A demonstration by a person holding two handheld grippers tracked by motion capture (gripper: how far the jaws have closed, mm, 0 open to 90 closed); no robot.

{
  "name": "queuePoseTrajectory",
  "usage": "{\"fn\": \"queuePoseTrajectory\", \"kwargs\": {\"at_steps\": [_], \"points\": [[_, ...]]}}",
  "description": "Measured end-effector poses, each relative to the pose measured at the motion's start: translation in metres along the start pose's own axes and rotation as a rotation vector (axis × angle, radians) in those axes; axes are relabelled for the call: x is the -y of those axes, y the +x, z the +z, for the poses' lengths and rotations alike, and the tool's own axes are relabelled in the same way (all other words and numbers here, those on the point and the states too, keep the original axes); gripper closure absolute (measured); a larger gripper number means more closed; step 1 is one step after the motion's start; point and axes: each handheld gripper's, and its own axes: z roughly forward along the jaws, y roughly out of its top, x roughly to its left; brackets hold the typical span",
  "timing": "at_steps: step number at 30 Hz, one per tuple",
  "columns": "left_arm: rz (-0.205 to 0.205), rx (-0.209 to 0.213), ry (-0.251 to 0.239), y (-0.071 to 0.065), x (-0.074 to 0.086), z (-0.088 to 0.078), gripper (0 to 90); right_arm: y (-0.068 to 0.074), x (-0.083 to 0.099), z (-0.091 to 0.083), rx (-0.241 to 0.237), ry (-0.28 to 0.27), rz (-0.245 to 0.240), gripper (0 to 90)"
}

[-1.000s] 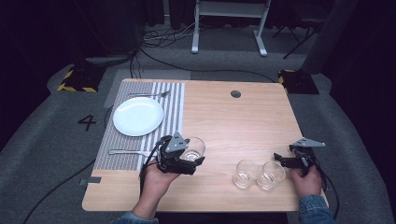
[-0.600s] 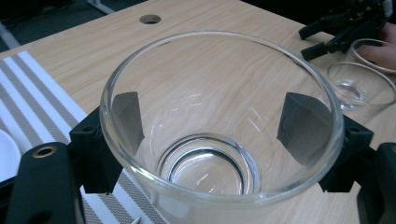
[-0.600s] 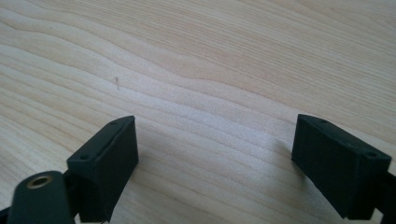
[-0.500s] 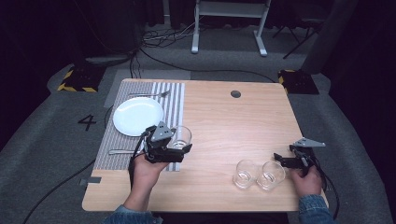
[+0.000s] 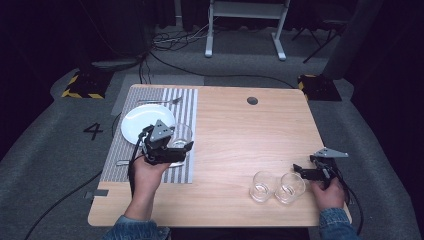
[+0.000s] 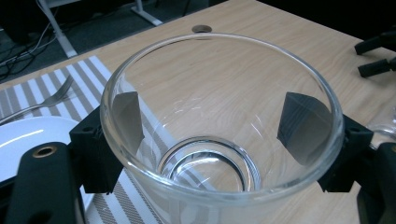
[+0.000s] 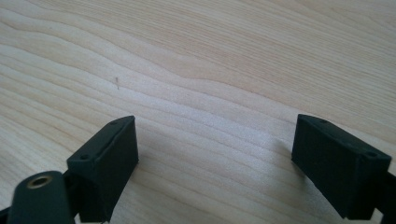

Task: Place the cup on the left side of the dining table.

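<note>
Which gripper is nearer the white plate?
Left. The left gripper, shut on a glass, sits at the white plate's near right edge; the right gripper rests open far across the table.

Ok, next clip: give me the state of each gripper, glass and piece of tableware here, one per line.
left gripper: shut on the held glass, over the placemat's right part.
held glass: upright, empty, clamped between both jaws.
right gripper: open, empty, beside the two glasses.
two glasses: upright, empty, side by side on the table.
plate: empty, on the placemat.
fork: lying flat beyond the plate.
placemat: flat on the table.
</note>
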Motion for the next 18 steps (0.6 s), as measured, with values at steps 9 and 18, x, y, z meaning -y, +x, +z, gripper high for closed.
{"fn": "queuePoseTrajectory", "kwargs": {"at_steps": [9, 18], "points": [[-0.062, -0.08, -0.019, 0.026, 0.007, -0.001, 19.3, 0.0, 0.0, 0.0, 0.0, 0.0, 0.0, 14.6], [-0.107, -0.124, -0.037, 0.043, 0.009, -0.001, 19.3, 0.0, 0.0, 0.0, 0.0, 0.0, 0.0, 14.6]]}}
